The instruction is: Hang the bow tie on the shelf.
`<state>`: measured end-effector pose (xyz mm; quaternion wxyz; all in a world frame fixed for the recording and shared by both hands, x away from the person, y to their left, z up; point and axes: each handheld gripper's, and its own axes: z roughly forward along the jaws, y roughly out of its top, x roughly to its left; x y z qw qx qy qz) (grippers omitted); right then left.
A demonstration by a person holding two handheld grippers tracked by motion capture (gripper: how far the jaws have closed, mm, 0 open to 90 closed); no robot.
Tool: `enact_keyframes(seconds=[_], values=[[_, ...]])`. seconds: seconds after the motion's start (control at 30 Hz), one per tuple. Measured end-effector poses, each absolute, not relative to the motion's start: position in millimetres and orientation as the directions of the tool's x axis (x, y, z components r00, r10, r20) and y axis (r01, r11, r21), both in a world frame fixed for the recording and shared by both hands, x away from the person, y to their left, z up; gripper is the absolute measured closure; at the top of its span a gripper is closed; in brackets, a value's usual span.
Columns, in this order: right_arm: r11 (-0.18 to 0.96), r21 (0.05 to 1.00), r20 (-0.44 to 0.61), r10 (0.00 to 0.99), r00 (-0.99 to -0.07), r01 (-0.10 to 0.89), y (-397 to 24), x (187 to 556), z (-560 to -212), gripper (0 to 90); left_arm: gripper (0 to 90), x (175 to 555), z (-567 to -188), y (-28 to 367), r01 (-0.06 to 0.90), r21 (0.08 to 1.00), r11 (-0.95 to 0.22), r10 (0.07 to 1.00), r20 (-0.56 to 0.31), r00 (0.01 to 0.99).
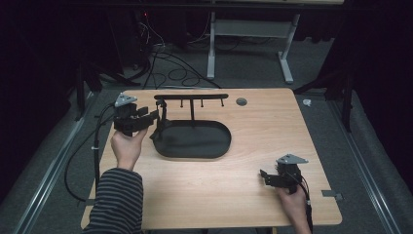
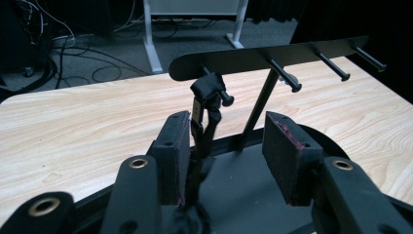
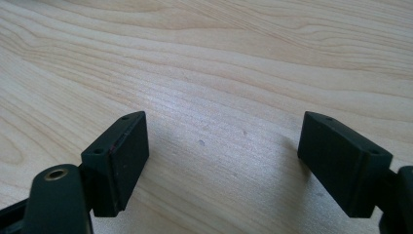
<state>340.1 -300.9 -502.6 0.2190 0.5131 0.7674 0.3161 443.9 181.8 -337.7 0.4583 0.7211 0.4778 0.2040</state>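
- Nearest, at the bottom left of the high view, a striped sleeve [image 1: 114, 200] leads up to the person's left hand [image 1: 127, 146].
- At the near right corner of the wooden table [image 1: 253, 190], the right hand [image 1: 294, 200] holds the right gripper [image 1: 265, 178] low over bare wood, its jaws pointing left.
- In the right gripper view, that gripper's 2 black jaws stand wide apart with nothing but wood grain between them.
- Farther in, on the left side of the table, the left hand holds the left gripper [image 1: 153, 116], a grey 3-cornered plate on top and its cable trailing off the left edge.
- The left gripper's jaws stand parted at the left end of a black rack [image 1: 191, 97].
- In the left gripper view, a black strap [image 2: 207, 117] hangs from the leftmost of the rack's pegs [image 2: 225, 97] and drops down between the 2 jaws.
- The strap lies against or just beside the left pad [image 2: 178, 151]; I cannot tell if it touches. The right pad [image 2: 287, 151] is well clear of it, so the strap is not clamped.
- The rack's 4 pegs point toward the near side, and the other 3 are bare.
- A thin post carries the rack bar above a dark oval tray [image 1: 195, 146] that sits in the middle left of the table.
- The strap's lower end reaches the tray's left edge.
- Beyond the rack, a small round grommet [image 1: 241, 102] sits in the far edge of the table.
- Farthest, white desk legs [image 1: 212, 53] and loose cables [image 1: 170, 68] lie on a grey carpet.
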Motion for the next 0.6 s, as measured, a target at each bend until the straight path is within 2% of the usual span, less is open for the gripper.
enact_keyframes(seconds=[0.6], values=[[0.274,0.710,-0.012,0.926,-0.378,0.649,-300.9,340.1,-502.6,19.9,53.4,425.0,-339.7,194.8,0.499,0.856,-0.134,0.893,-0.114,0.436]])
